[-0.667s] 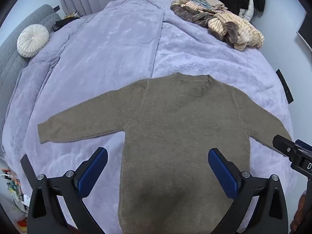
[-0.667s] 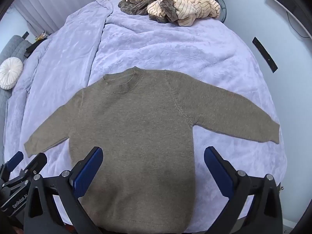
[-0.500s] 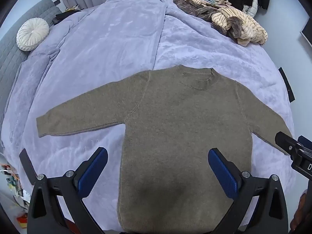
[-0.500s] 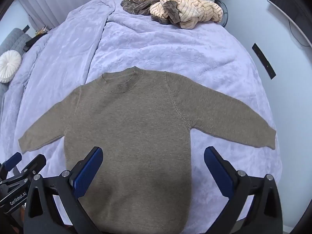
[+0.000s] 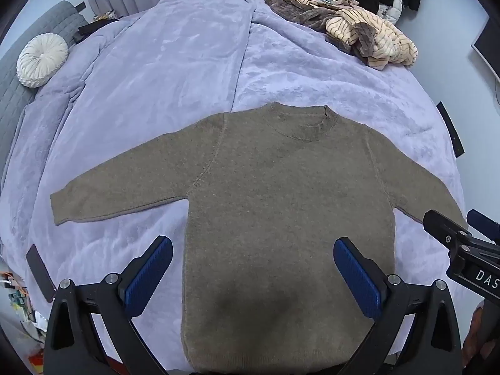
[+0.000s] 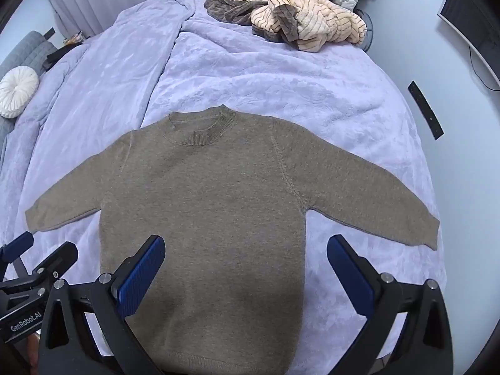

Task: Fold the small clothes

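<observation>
The sweater (image 5: 281, 206) is a matt, fuzzy olive-brown knit with a ribbed collar. Under it, the lilac blanket (image 5: 175, 72) looks like crushed plush with a soft sheen. Up around 1 o'clock, the clothes pile (image 5: 359, 31) is fluffy striped fleece. Both grippers are matt black plastic with ridged blue rubbery pads (image 6: 137, 281) and small shiny metal screws.

Both grippers held side by side, jaws spread wide, gripping nothing.

The left gripper (image 5: 253, 268) and right gripper (image 6: 245, 265) point forward and downward, blue pads apart; a dark sliver at the left view's lower right edge may be a hand.
</observation>
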A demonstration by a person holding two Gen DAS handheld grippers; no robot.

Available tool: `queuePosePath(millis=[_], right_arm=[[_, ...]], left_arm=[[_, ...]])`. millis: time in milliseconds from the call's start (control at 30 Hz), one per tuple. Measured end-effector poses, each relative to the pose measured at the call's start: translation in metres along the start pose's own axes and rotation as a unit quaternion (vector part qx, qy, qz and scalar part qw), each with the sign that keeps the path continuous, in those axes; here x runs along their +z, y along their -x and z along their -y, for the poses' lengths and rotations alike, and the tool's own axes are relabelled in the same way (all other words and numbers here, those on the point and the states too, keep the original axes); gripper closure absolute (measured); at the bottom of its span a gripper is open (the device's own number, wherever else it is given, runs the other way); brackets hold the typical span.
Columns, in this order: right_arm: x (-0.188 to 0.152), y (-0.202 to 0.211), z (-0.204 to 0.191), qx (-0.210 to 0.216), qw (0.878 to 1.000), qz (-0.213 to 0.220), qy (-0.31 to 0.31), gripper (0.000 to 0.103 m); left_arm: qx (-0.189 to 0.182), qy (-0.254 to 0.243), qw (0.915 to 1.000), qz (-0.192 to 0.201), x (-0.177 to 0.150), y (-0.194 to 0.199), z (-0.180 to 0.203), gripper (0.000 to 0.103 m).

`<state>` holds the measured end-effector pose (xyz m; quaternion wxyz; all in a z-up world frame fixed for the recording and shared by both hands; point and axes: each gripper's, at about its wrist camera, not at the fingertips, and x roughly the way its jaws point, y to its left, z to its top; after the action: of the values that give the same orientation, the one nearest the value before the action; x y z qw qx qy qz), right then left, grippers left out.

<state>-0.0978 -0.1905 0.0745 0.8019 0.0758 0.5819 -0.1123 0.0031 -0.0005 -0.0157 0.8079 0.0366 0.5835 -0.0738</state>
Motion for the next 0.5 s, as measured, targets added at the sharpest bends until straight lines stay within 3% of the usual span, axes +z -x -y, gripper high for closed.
queuePosePath(millis=[500], right_arm=[[-0.0087,0.0007,0.0020,0.010,1.000,0.004,-0.008,0.000]], left_arm=[[0.008,0.007,0.9999,0.004,-0.0041,0.0025,-0.0029,0.000]])
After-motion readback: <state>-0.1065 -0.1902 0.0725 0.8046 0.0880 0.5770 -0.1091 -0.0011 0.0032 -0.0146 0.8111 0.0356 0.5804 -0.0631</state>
